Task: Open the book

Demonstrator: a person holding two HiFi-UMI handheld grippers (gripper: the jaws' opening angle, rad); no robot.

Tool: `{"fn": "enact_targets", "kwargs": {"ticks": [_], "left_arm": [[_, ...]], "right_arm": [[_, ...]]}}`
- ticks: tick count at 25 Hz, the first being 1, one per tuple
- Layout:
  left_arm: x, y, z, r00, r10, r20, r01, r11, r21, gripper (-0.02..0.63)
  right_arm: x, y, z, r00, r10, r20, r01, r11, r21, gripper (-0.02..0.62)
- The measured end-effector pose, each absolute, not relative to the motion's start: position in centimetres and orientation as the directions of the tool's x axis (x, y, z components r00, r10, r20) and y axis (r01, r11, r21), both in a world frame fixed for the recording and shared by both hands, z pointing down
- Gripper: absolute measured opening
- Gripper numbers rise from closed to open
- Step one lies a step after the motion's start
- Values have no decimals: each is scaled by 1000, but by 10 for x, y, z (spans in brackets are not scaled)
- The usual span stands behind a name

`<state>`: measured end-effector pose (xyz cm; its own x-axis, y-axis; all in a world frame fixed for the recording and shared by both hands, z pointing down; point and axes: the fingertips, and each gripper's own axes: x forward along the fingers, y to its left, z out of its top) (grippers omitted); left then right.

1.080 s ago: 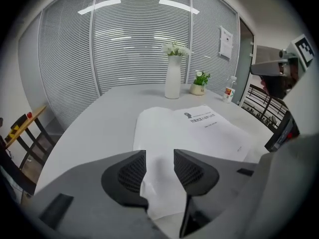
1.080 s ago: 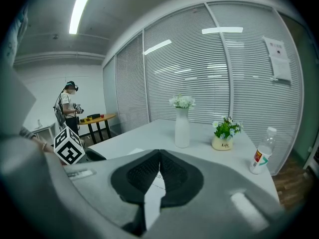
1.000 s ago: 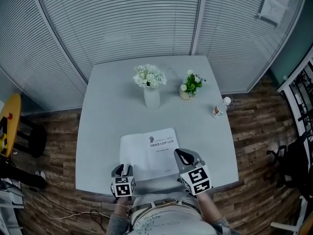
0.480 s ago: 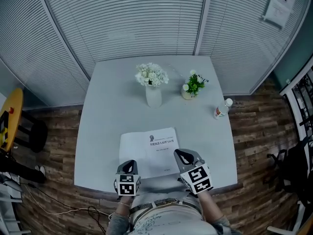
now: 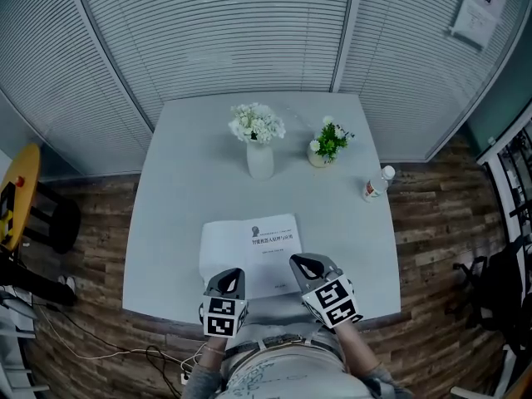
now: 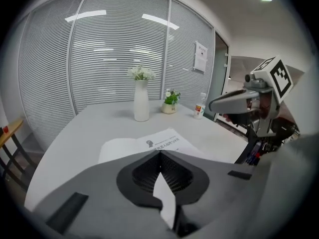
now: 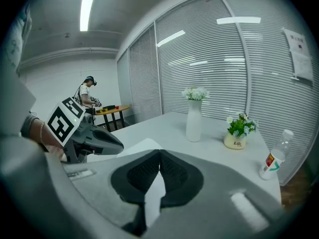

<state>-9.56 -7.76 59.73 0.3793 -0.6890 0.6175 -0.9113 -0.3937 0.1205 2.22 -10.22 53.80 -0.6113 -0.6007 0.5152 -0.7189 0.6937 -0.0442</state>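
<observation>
White paper makes up the book [image 5: 249,252]. It lies flat on the grey table [image 5: 183,189], low in the middle of the head view. Its long side runs left to right, blank on the left and printed on the right. The book stretches away from both tools' tips, toward the top of the frame. The left gripper [image 5: 230,275] is over the near left part and the right gripper [image 5: 298,263] is over the near right part, so each is about as close. Both have their jaws squeezed together. A white sliver shows behind the left one's black pads [image 6: 144,172]; I cannot tell if a page is pinched there.
</observation>
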Motion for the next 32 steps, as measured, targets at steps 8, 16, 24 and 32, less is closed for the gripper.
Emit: {"fn": "enact_targets", "kwargs": {"ticks": [8,16,24,32], "left_arm": [[-60,-76,567,481,-690,541,-873,-434,223,-2],[-41,-86,524,538,-731,420,-841,-499,209,-2],[-28,-94,470,554,-767,323,-829,-545,127,-2],[-21,-88,416,573,-797,193,-819,-563,109,-2]], "right_arm": [[10,-91,542,-650,-545,529,-659,751,-37,0],[-6,-92,510,-766,-512,387,-597,791,-136,0],[-4,-100,465,-834,-498,236,-546,806,-229,0],[-5,-91,408,-880,-472,53,-471,854,-219,0]]}}
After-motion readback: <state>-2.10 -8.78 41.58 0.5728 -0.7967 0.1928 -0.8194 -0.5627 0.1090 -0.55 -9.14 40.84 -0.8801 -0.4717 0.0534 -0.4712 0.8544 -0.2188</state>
